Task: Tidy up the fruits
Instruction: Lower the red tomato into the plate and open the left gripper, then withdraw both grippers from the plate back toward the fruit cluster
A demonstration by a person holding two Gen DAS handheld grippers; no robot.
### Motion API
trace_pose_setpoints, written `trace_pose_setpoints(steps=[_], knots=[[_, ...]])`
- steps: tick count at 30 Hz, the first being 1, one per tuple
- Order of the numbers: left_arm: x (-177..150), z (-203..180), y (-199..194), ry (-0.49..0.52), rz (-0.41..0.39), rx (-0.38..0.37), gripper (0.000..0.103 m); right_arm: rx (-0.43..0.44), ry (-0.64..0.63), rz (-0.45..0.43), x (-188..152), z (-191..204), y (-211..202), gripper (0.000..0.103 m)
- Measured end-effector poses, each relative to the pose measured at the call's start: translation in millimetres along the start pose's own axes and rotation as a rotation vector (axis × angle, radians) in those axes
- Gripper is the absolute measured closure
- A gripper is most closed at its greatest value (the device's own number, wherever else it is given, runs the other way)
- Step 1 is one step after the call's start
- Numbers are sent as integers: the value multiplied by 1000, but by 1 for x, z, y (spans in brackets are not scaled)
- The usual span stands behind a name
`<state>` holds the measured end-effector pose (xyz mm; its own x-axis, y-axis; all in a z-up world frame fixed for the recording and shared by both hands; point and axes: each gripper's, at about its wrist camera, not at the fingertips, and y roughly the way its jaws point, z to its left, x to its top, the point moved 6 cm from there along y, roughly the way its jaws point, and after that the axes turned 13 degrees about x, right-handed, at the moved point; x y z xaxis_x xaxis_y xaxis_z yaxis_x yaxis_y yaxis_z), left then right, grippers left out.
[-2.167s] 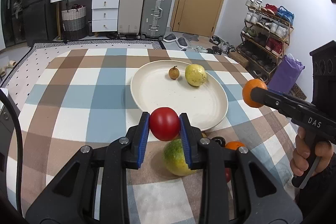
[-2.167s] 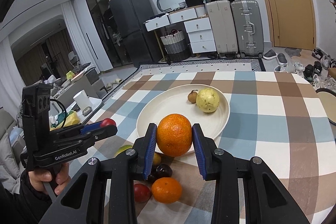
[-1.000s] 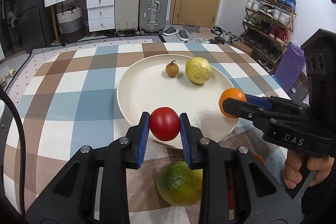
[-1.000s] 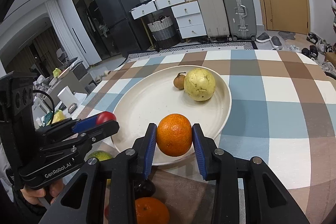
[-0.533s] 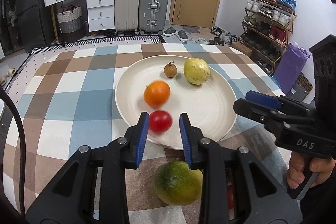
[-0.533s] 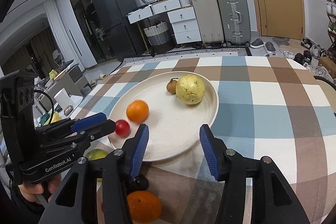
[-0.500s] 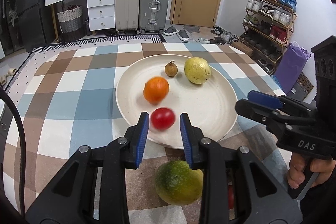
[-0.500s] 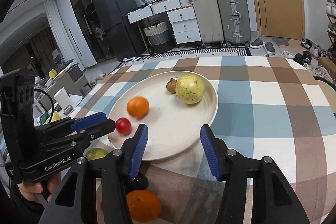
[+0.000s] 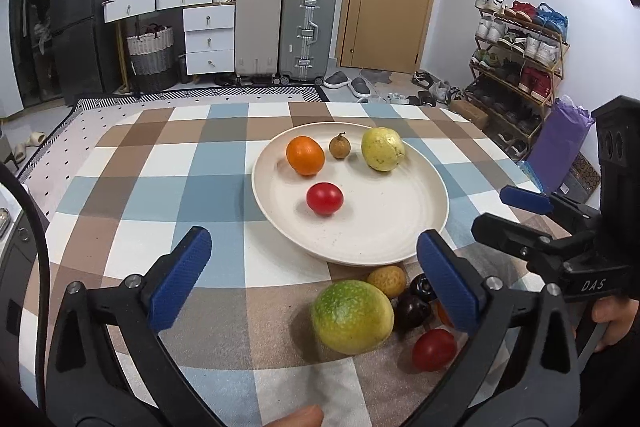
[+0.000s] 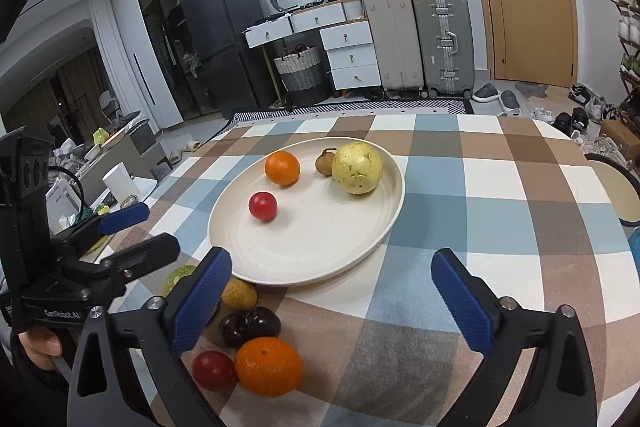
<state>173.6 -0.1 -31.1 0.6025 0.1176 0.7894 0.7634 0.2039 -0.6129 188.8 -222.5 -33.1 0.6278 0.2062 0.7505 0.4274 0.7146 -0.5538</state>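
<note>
Fruits: orange [image 9: 305,155] and red tomato [image 9: 325,198] lie on the plate [image 9: 400,239] at frame centre. Left hand-held gripper [image 9: 316,279] and right hand-held gripper [image 10: 332,291] jaws opening, nothing between them.

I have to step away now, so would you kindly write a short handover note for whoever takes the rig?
Left gripper: jaws opening, nothing between them.
Right gripper: jaws opening, nothing between them.
On the plate: orange, red tomato, small brown fruit, yellow fruit.
Left on the cloth in front of the plate: green fruit, small yellow fruit, two dark fruits, second orange, second tomato.
</note>
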Motion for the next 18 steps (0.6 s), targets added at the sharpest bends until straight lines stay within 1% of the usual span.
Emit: trace_pose_setpoints(steps=[5, 9, 13, 18], knots=[[-6, 2, -4, -4, 16, -3, 0, -4, -11, 25, -10, 2, -4, 0], [-17, 2, -7, 20, 28, 10, 0, 3, -13, 44, -16, 4, -7, 0], [-31, 0, -9, 45, 54, 7, 0, 12, -19, 69, -25, 10, -10, 0], [-37, -3, -6, 63, 69, 8, 0, 24, -39, 106, -31, 16, -8, 0]])
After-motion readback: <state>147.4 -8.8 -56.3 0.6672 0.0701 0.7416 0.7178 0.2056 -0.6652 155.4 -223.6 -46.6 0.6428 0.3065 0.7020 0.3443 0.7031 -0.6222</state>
